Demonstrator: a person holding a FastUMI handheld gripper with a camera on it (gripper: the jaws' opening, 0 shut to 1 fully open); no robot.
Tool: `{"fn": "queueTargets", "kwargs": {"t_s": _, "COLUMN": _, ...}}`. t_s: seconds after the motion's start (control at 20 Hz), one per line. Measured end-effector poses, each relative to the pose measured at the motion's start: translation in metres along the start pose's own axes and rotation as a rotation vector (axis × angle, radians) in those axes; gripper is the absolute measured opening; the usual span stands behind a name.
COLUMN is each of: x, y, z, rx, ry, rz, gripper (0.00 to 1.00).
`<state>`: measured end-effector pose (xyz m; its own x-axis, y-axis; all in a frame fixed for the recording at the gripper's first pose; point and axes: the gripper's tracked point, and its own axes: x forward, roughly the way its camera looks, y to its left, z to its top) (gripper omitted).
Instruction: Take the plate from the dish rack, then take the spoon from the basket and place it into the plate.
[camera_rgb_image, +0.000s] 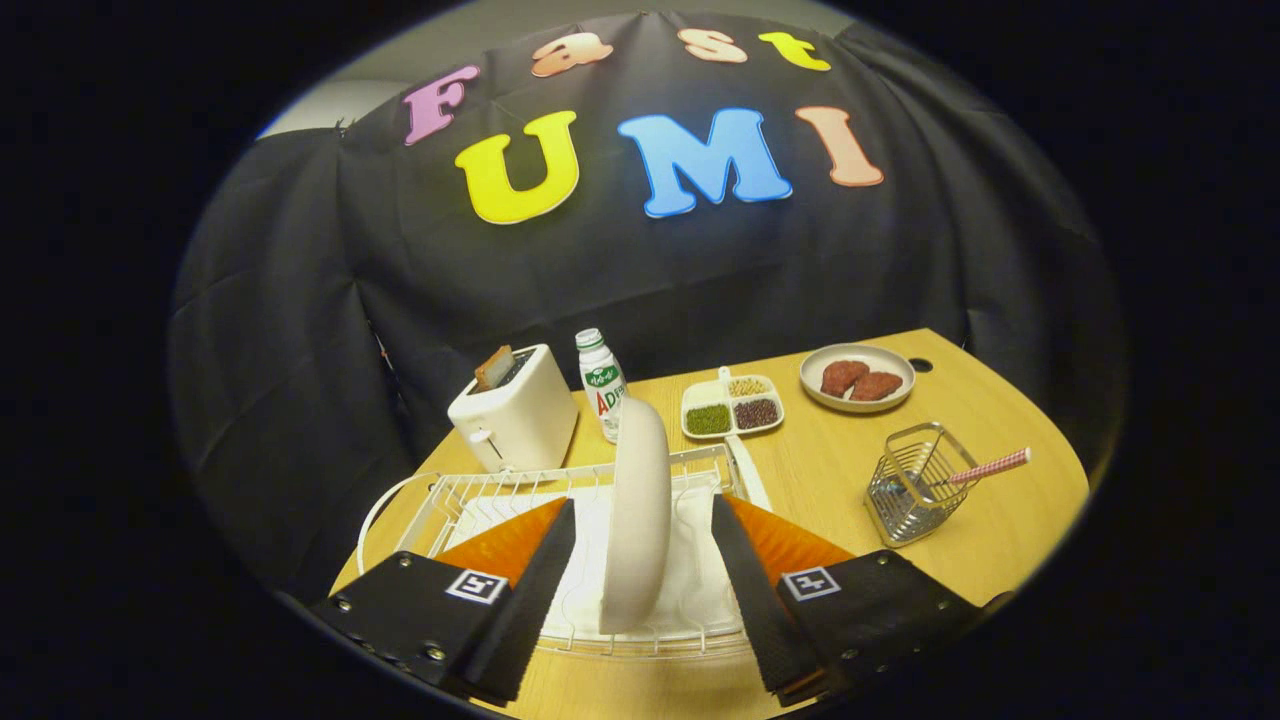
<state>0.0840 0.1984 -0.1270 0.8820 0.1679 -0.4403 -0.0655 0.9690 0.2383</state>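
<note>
A white plate (636, 515) stands on edge in the white wire dish rack (470, 493), directly between my two fingers. My gripper (642, 518) is open, with a finger on each side of the plate and a gap to it on both sides. Off to the right, beyond the right finger, a wire basket (910, 484) holds a spoon with a pink-and-white striped handle (988, 466) that sticks out toward the right.
A white toaster (515, 411) with bread in it and a small drink bottle (602, 384) stand behind the rack. Farther back are a divided tray of beans (731, 405) and a plate with two meat pieces (857, 378). The wooden table (1010, 520) ends just past the basket.
</note>
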Motion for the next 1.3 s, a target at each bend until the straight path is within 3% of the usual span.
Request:
{"fn": "queueTargets", "kwargs": {"t_s": 0.35, "x": 0.034, "y": 0.008, "z": -0.015, "rx": 0.075, "ry": 0.123, "rz": -0.002, "gripper": 0.72}}
{"fn": "queueTargets", "kwargs": {"t_s": 0.5, "x": 0.038, "y": 0.007, "z": -0.015, "rx": 0.021, "ry": 0.166, "rz": -0.042, "gripper": 0.43}}
{"fn": "queueTargets", "kwargs": {"t_s": 0.65, "x": 0.038, "y": 0.004, "z": -0.018, "rx": -0.044, "ry": 0.188, "rz": -0.114, "gripper": 0.36}}
{"fn": "queueTargets", "kwargs": {"t_s": 0.8, "x": 0.038, "y": 0.01, "z": -0.017, "rx": -0.105, "ry": 0.196, "rz": -0.168, "gripper": 0.35}}
{"fn": "queueTargets", "kwargs": {"t_s": 1.1, "x": 0.027, "y": 0.001, "z": 0.008, "rx": -0.224, "ry": 0.161, "rz": -0.374, "gripper": 0.27}}
{"fn": "queueTargets", "kwargs": {"t_s": 1.3, "x": 0.023, "y": 0.005, "z": 0.017, "rx": -0.253, "ry": 0.152, "rz": -0.422, "gripper": 0.25}}
